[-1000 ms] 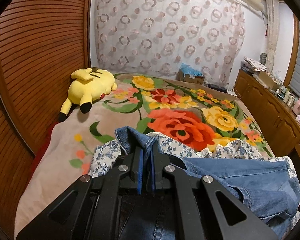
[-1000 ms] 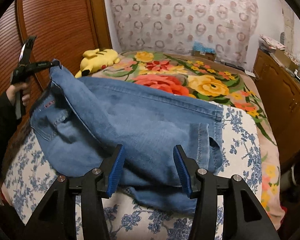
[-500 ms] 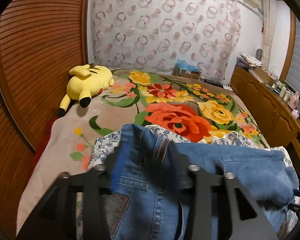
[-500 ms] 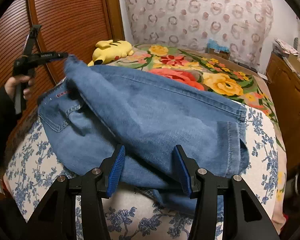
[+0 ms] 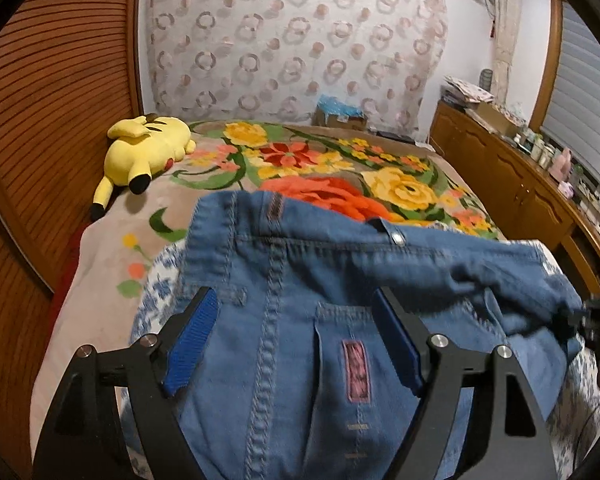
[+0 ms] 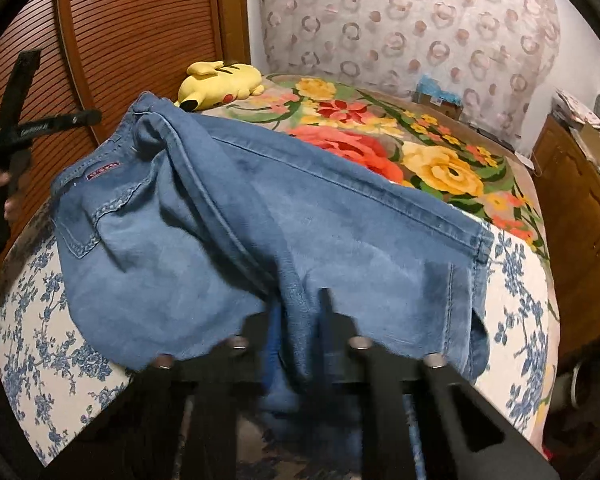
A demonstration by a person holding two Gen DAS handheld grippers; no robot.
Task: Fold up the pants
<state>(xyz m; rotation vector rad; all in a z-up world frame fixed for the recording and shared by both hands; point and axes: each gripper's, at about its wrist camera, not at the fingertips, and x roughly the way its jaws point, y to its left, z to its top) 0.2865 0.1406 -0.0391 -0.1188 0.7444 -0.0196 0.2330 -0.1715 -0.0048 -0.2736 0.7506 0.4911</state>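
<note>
near the foot edge of the bed (image 6: 520, 280), blue jeans (image 6: 260, 220) lie with their long axis crosswise, the right gripper (image 6: 298, 316) closing its fingers on the near leg fold, while the left gripper (image 5: 296, 340) opens, fingers apart over the waistband.

No lettering can be read for certain in either view. The jeans (image 5: 340, 288) carry a small pink-red woven label (image 5: 355, 371) on the back pocket, near the waistband; its marks are blurred into dark squiggles. The same label (image 6: 103, 170) shows in the right wrist view as a red-edged strip with illegible characters. The left gripper (image 6: 40, 126), seen from the right wrist view, bears pale print along one black arm, too smeared to spell out.
</note>
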